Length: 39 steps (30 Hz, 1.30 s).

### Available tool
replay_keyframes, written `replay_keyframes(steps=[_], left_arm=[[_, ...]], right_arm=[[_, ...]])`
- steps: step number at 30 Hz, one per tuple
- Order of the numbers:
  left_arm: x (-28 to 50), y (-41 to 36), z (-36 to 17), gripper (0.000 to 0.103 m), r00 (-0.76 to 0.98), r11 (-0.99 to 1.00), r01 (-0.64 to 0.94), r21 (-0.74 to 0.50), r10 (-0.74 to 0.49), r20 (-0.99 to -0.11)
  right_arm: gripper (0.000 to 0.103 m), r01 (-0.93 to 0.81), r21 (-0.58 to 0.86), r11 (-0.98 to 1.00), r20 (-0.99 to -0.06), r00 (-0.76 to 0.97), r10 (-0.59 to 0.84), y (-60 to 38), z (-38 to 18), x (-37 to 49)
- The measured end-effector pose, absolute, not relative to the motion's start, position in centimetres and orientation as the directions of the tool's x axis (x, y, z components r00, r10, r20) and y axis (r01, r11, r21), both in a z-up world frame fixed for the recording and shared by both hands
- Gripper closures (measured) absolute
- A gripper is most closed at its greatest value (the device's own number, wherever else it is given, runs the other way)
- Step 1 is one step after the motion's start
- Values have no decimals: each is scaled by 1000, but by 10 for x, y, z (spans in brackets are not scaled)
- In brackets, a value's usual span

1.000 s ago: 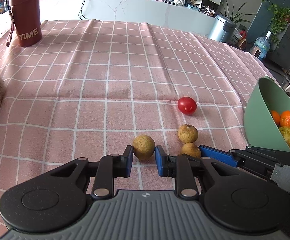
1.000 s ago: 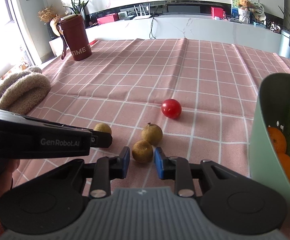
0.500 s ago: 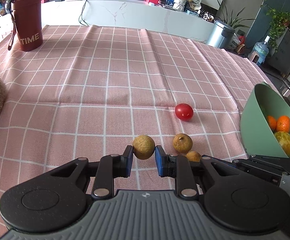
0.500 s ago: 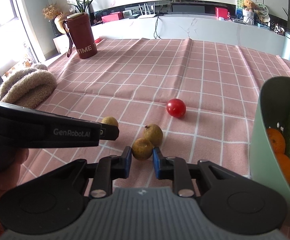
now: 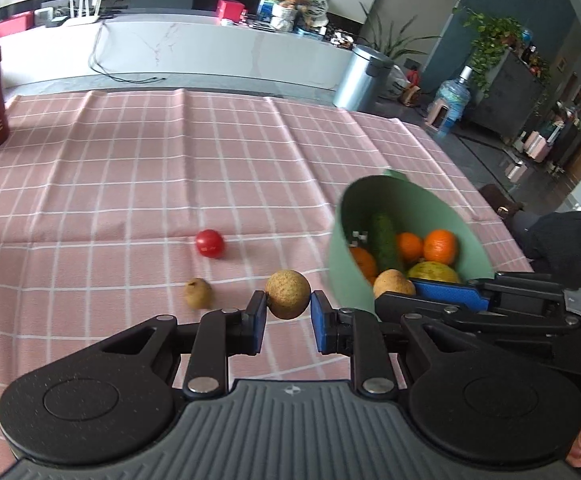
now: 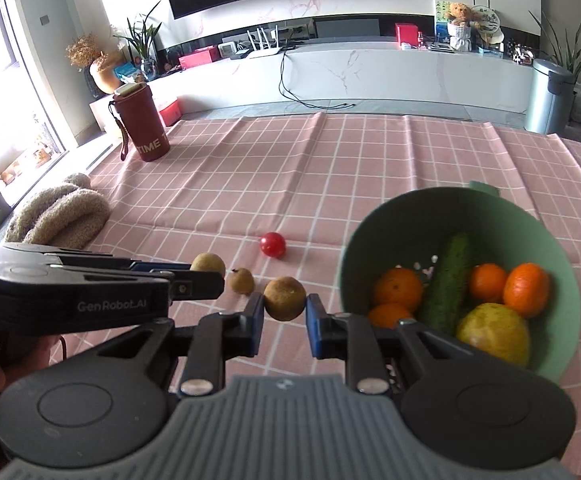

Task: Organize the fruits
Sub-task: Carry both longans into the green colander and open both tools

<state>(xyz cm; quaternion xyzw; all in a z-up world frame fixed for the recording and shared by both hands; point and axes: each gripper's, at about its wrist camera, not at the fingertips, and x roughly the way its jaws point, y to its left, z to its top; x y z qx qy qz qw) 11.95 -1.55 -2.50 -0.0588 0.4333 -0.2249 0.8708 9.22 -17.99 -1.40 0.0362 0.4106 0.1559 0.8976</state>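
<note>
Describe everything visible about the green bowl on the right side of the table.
The pale green, smooth plastic-looking bowl sits on the pink checked tablecloth at the table's right side. It is deep and round, with a small tab at its far rim and small holes in its inner wall. Inside lie a dark green cucumber, four oranges and a yellow-green fruit. Neither hand-held gripper visibly touches it.

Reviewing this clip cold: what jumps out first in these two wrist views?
Each gripper is clamped on a small brown fruit: the left gripper on one fruit, the right gripper on another, both raised beside the green bowl. That bowl already holds oranges and a cucumber. On the pink checked cloth, a red tomato and one more brown fruit lie loose.
</note>
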Motion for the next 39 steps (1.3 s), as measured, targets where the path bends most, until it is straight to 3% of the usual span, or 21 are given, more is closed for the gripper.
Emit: replay_keyframes(steps=[12,20,39], left_arm=[[126,-125,-17,77,264,771,567,-289,-503,-823],[144,-142,-39,77,144,780,540,-316,-455,-879],[162,-152,-62,77,119,817,504,-280,-387,-914]], right_arm=[[85,-258,77,963,-846,495,200,-275,10,89],[85,-226,212,951,-886,365,284,-303,-8,108],[85,-235,235,943,-916,271,296,-300,-35,133]])
